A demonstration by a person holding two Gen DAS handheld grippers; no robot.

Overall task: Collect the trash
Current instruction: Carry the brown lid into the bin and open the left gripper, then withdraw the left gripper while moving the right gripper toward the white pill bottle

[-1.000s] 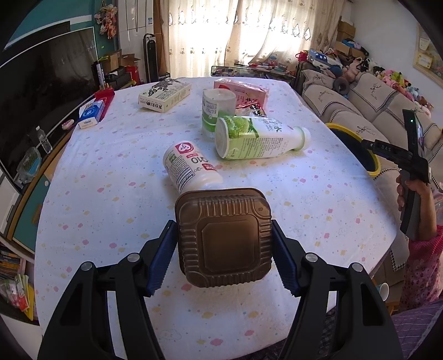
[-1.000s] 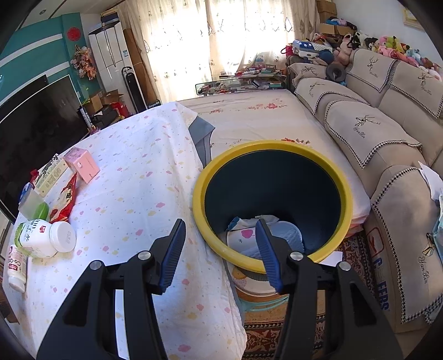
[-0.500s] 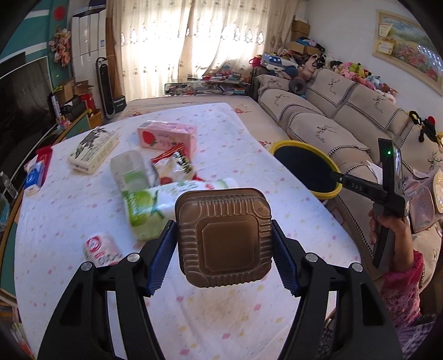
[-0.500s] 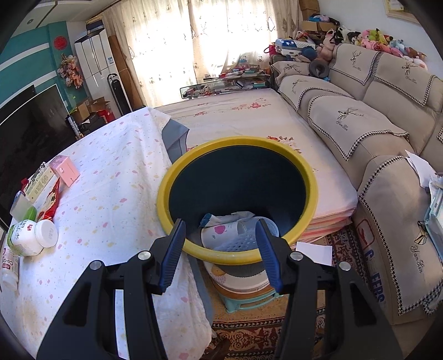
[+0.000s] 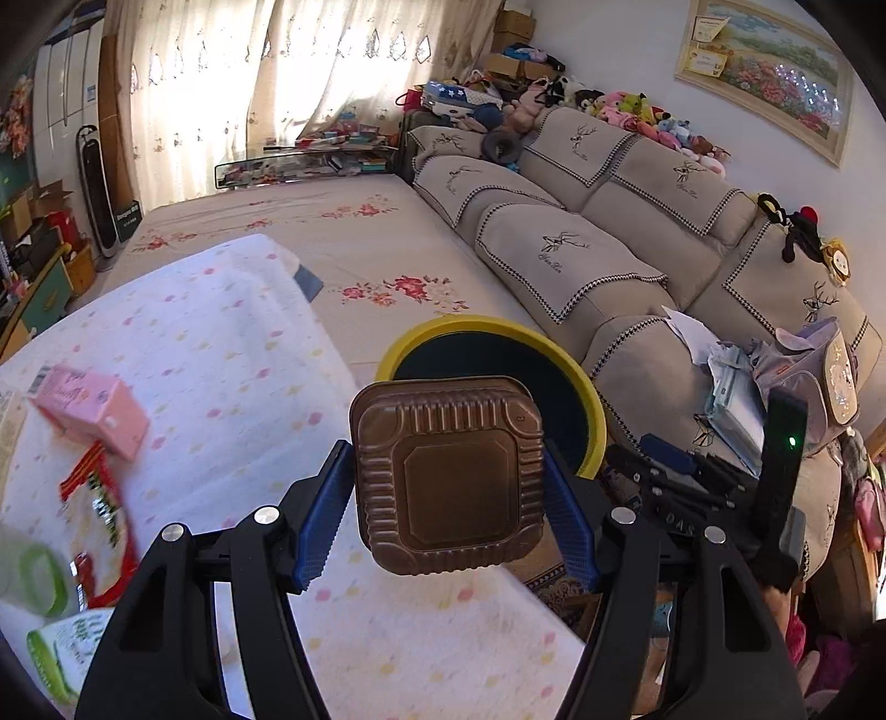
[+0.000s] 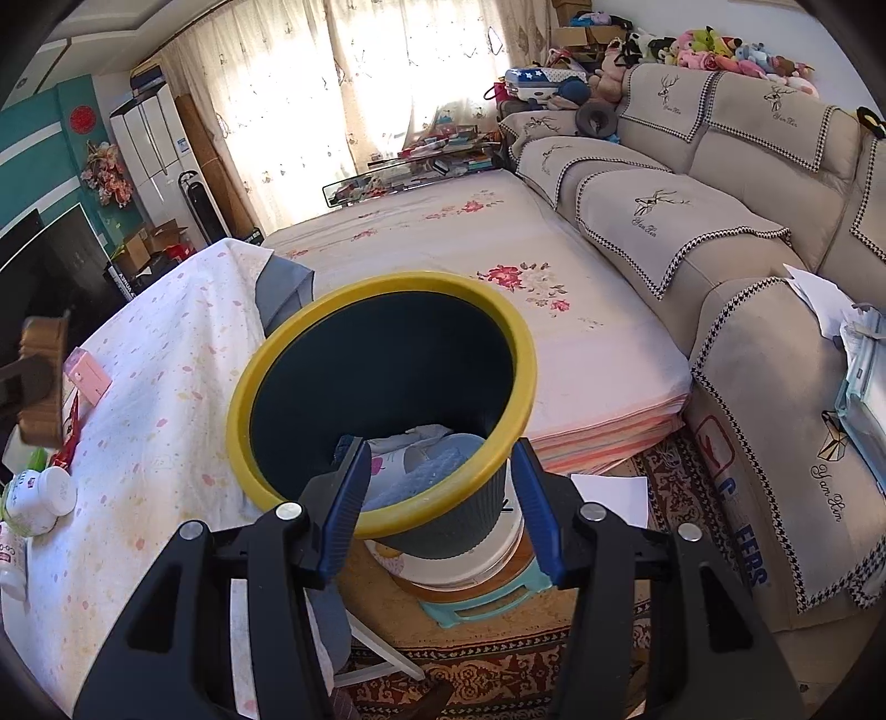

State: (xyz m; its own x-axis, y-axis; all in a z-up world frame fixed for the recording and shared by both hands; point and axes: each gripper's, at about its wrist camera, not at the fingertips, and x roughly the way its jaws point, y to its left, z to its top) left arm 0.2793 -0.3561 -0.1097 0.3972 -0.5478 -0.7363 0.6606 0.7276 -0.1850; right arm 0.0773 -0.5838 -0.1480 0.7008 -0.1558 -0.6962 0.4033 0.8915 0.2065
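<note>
Brown foil tray (image 5: pixel 449 477) hangs at table edge (image 5: pixel 332 354), near bin rim (image 5: pixel 595 407).

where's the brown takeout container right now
The brown container is clamped between the left gripper fingers, held above the table edge just short of the yellow-rimmed bin; the right wrist view catches it at far left.

Sunlit cream curtains (image 5: pixel 232 83) back a floral-sheeted bed (image 6: pixel 498 266), a beige cushioned sofa (image 5: pixel 637 232) topped with plush toys (image 6: pixel 736 50), and a patterned rug (image 6: pixel 681 487).
</note>
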